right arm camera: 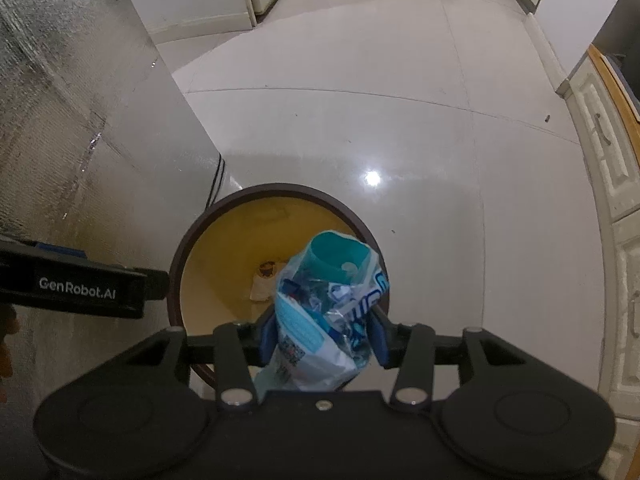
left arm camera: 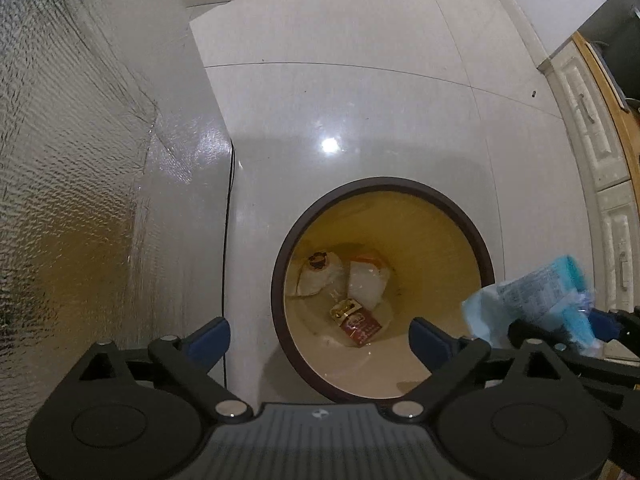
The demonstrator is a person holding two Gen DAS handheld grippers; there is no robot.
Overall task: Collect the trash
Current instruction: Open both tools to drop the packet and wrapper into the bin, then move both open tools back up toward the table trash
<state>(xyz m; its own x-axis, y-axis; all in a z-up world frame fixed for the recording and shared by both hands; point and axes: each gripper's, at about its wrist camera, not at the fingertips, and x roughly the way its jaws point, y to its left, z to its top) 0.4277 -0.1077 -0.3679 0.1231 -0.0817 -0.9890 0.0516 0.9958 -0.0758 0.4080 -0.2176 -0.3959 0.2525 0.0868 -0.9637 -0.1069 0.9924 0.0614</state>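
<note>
Blocking bin (right arm camera: 188, 256) floor: blue wrapper (right arm camera: 320, 312); trash below indistinct.

The round bin (left arm camera: 384, 196) stands open at the top, with no lid, so there is room to go straight down into it. Only a few small bits of trash (left arm camera: 344, 292) lie at the bottom of the bin. A tall shiny wall (left arm camera: 80, 160) stands close on the left of the bin and blocks that side. Beyond the bin the floor (left arm camera: 340, 80) is bare. Cupboards (left arm camera: 592, 128) stand well off to the right of the bin.
</note>
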